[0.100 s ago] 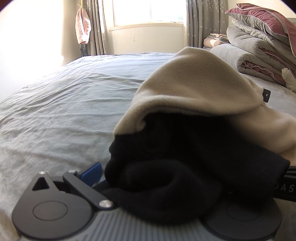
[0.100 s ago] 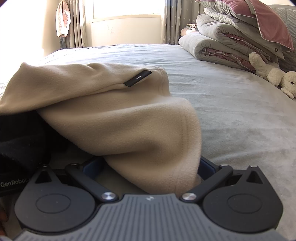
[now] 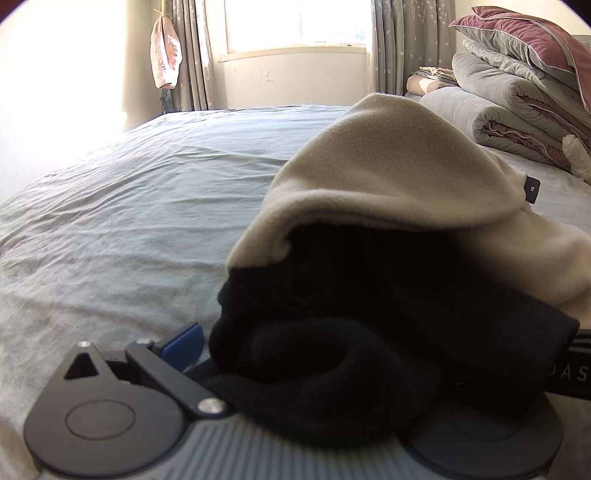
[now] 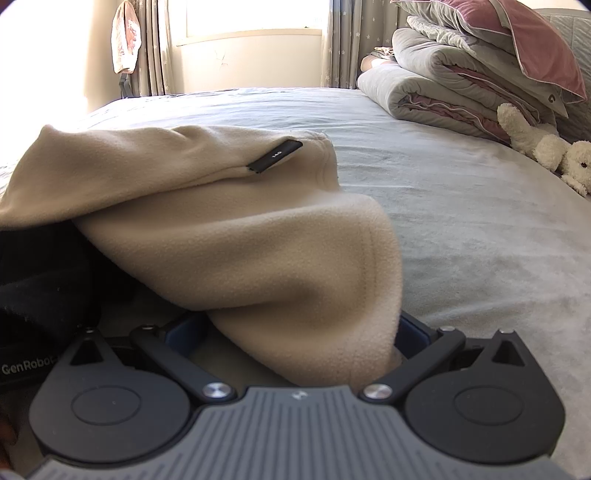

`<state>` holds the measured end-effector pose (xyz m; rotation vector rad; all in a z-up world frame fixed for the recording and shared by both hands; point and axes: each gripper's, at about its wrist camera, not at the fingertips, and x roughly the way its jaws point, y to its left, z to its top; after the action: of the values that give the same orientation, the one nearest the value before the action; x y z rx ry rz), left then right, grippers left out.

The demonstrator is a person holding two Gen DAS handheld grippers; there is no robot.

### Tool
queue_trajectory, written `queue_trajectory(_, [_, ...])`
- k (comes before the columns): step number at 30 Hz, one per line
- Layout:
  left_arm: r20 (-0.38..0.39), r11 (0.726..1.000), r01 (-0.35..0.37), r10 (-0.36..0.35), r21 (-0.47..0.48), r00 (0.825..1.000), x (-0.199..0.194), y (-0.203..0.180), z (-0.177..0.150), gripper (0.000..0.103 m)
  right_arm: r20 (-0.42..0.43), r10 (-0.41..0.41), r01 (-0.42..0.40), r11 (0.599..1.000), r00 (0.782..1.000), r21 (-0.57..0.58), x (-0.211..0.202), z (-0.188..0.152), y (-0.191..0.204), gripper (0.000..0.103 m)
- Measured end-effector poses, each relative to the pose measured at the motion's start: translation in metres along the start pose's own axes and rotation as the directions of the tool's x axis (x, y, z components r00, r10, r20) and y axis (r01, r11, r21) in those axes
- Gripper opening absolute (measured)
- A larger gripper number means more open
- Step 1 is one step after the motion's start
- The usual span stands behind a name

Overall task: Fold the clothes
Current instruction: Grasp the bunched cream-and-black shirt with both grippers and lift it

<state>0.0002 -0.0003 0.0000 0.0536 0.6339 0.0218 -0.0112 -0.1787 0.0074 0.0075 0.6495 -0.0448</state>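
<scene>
Beige fleece garment (image 4: 229, 251) | draped between right gripper (image 4: 295, 332) spread fingers (image 4: 413, 330)

The right gripper (image 4: 295, 332) has a ribbed grey housing, two matte black round hubs, black link arms with silver screws and blue finger pads (image 4: 413, 332). The left gripper (image 3: 295, 347) looks alike, one blue pad (image 3: 183, 345) showing.

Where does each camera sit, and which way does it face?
Left wrist: on the left gripper, facing across the bed to the window; black fabric covers its jaws.
Right wrist: on the right gripper, facing likewise; beige fleece lies between its wide jaws.
Shared: fleece, bed, window, folded quilts.
</scene>
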Motion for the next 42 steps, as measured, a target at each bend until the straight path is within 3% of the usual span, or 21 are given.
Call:
queue_trajectory(14, [-0.027, 0.999, 0.018, -0.017, 0.027, 0.999, -0.007, 0.003, 0.001, 0.103, -0.054, 0.034, -0.037, 0.999, 0.998, -0.040, -0.021, 0.008, -0.025, 0.103])
queue_trajectory(16, [-0.044, 0.999, 0.026, -0.024, 0.028, 0.999, -0.016, 0.004, 0.000, 0.102, -0.026, 0.045, -0.047, 0.996, 0.999, -0.077, -0.030, 0.012, -0.023, 0.103])
queue_trajectory(20, [-0.020, 0.996, 0.082, -0.081, 0.036, 0.997, -0.047, 0.008, -0.001, 0.102, 0.071, 0.144, -0.138, 0.987, 0.987, -0.083, -0.053, 0.025, -0.038, 0.102])
queue_trajectory(22, [0.026, 0.993, 0.092, -0.094, 0.071, 0.995, -0.059, 0.010, -0.002, 0.102, 0.068, 0.164, -0.159, 0.984, 0.984, -0.079, -0.054, 0.030, -0.045, 0.097])
queue_trajectory(24, [0.059, 0.992, 0.062, -0.069, 0.112, 0.996, -0.062, 0.010, 0.001, 0.102, 0.022, 0.168, -0.166, 0.983, 0.986, -0.081, -0.044, 0.031, -0.047, 0.083])
queue_trajectory(28, [0.111, 0.990, 0.053, -0.068, 0.130, 0.991, -0.062, 0.018, 0.014, 0.102, -0.049, 0.206, -0.208, 0.978, 0.977, -0.031, -0.028, 0.030, -0.052, 0.067])
queue_trajectory(29, [0.117, 0.989, 0.060, -0.076, 0.133, 0.990, -0.061, 0.019, 0.018, 0.101, -0.054, 0.210, -0.212, 0.977, 0.976, -0.028, -0.026, 0.031, -0.052, 0.054])
queue_trajectory(30, [0.122, 0.988, 0.068, -0.085, 0.136, 0.989, -0.060, 0.020, 0.021, 0.092, -0.054, 0.209, -0.211, 0.977, 0.977, -0.034, -0.026, 0.032, -0.052, 0.041])
queue_trajectory(31, [0.098, 0.985, 0.095, -0.110, 0.141, 0.989, -0.056, 0.021, 0.024, 0.070, -0.047, 0.210, -0.212, 0.976, 0.976, -0.042, -0.027, 0.032, -0.052, 0.038])
queue_trajectory(33, [0.040, 0.981, 0.158, -0.163, 0.113, 0.986, -0.047, 0.027, 0.027, 0.040, -0.007, 0.214, -0.214, 0.976, 0.977, -0.034, -0.036, 0.035, -0.057, 0.029])
queue_trajectory(36, [0.036, 0.976, 0.217, -0.217, 0.013, 0.975, -0.045, 0.037, 0.035, 0.020, 0.070, 0.161, -0.159, 0.987, 0.985, -0.031, -0.053, 0.044, -0.066, 0.027])
queue_trajectory(39, [0.121, 0.961, 0.275, -0.272, -0.008, 0.955, -0.057, 0.045, 0.045, 0.019, 0.112, 0.063, -0.055, 0.996, 0.992, -0.072, -0.067, 0.048, -0.077, 0.026])
queue_trajectory(42, [0.195, 0.939, 0.344, -0.334, -0.017, 0.922, -0.067, 0.045, 0.054, 0.020, 0.119, 0.006, -0.006, 1.000, 0.993, -0.008, -0.074, 0.048, -0.098, 0.026])
